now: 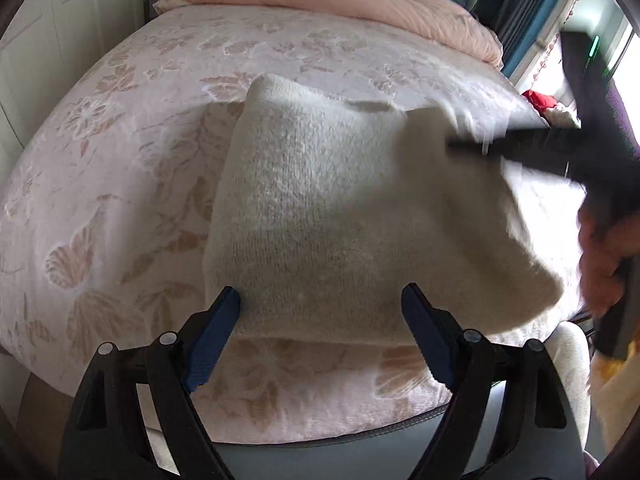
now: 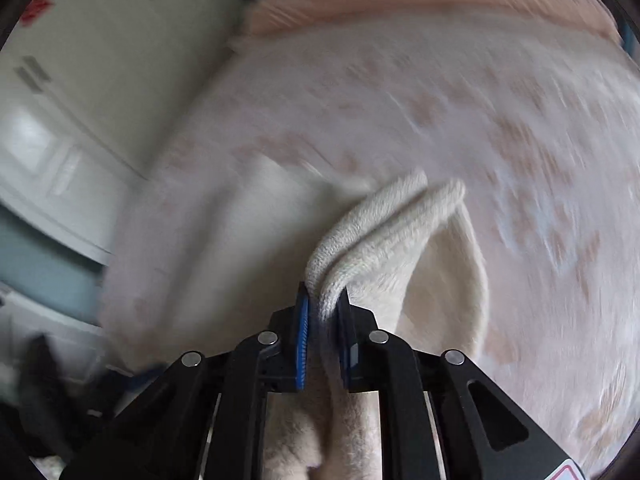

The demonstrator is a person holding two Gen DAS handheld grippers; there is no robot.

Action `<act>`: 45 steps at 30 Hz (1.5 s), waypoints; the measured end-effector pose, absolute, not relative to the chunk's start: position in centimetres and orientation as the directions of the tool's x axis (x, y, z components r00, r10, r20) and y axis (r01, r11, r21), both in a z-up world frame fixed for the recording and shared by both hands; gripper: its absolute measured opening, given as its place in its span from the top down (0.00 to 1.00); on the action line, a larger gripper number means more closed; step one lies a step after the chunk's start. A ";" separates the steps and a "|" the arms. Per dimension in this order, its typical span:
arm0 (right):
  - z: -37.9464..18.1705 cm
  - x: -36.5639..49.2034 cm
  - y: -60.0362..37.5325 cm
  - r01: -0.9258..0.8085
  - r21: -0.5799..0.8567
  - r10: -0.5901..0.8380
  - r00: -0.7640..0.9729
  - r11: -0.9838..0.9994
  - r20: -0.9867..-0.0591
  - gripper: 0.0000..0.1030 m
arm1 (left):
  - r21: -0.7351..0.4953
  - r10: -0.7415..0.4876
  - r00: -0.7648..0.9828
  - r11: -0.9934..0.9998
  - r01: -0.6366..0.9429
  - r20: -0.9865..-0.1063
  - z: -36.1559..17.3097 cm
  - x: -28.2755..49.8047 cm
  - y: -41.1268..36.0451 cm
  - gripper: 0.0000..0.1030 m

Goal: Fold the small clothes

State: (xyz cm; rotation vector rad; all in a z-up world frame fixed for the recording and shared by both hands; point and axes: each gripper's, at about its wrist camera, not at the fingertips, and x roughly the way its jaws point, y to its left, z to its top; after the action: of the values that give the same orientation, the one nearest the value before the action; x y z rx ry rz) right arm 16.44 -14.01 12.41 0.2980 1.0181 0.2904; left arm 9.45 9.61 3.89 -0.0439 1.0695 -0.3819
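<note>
Sweater [image 1: 320,208], one, lies on bed [image 1: 132,128]; right gripper [image 2: 325,308] pinches its edge, left gripper [image 1: 320,320] wide, empty.

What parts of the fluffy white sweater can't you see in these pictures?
- Left wrist view: the sweater is blurred on its right side, where the right gripper lifts it.
- Left wrist view: its underside is hidden against the blanket.
- Right wrist view: motion blur smears everything beyond the pinched edge.
</note>
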 end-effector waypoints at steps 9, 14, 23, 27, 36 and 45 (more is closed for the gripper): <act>4.0 16.3 -19.2 0.069 0.252 0.213 0.352 0.965 -0.911 0.82 | -0.218 -0.348 0.420 0.919 0.328 -0.838 3.6 9.3 7.1 0.20; 8.4 11.2 -21.6 0.151 0.360 0.241 0.507 0.921 -0.827 0.40 | -0.259 -0.395 0.430 0.904 0.341 -0.812 5.0 9.0 8.5 0.19; 1.1 12.2 -22.6 0.233 0.665 0.550 0.408 0.709 -0.729 0.84 | -0.395 -0.412 0.345 0.911 0.122 -0.843 1.2 12.8 13.2 0.14; 9.5 13.9 -20.0 -0.005 0.514 0.446 0.504 0.858 -0.740 0.89 | -0.409 -0.423 0.360 0.905 0.120 -0.831 1.5 12.2 12.1 0.16; 7.9 12.4 -23.4 0.149 0.364 0.257 0.473 0.920 -0.843 0.81 | -0.270 -0.316 0.370 0.947 0.172 -0.874 0.4 10.6 7.9 0.15; 7.1 7.8 -18.0 0.024 0.152 0.128 0.418 0.988 -0.899 0.97 | -0.028 -0.135 0.535 0.979 0.203 -0.834 5.8 7.9 6.3 0.15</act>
State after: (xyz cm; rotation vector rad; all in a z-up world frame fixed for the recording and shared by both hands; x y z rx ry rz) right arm 7.82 -18.01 7.11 0.1496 1.1385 0.0653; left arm 7.95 6.28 5.84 0.0750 0.9857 -0.2013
